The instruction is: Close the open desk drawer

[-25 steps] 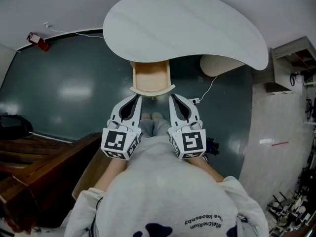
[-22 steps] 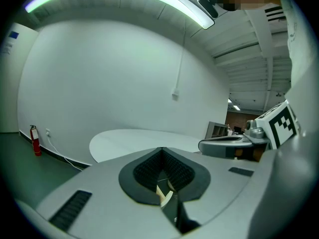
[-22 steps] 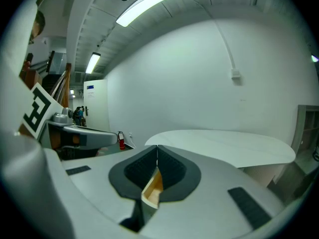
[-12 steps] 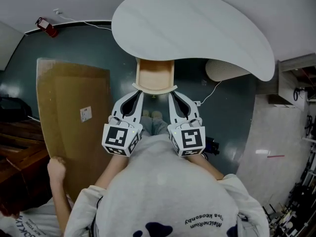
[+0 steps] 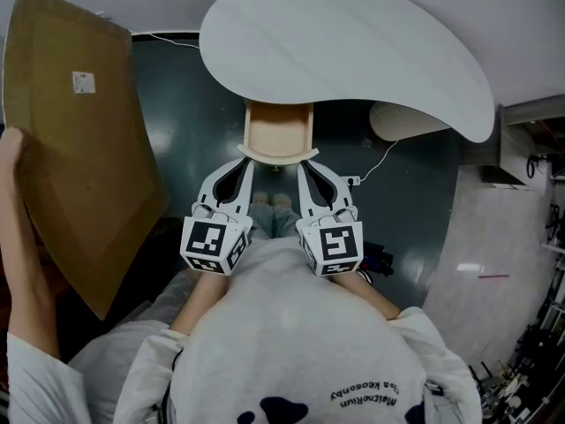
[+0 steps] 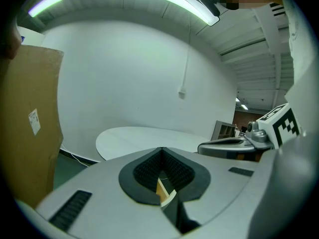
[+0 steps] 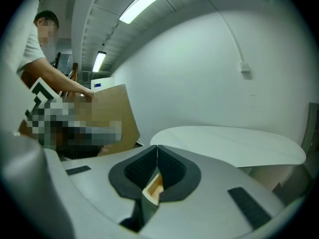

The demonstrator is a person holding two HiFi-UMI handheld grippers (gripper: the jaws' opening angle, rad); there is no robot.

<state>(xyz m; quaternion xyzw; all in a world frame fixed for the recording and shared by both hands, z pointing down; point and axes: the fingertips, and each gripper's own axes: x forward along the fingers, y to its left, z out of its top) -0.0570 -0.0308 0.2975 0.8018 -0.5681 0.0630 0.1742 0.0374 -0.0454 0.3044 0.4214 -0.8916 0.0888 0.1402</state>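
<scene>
Person's arm (image 5: 22, 263) holds tilted cardboard sheet (image 5: 79, 148) at far left.

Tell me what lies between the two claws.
In the head view, the person's shoes and jeans show between the left claw and right claw, down on the floor.

One desk (image 5: 344, 42), one drawer (image 5: 276, 135), two hand-held grippers (image 5: 244, 164) (image 5: 301, 166) (one per hand), one cardboard sheet (image 5: 79, 148).
</scene>
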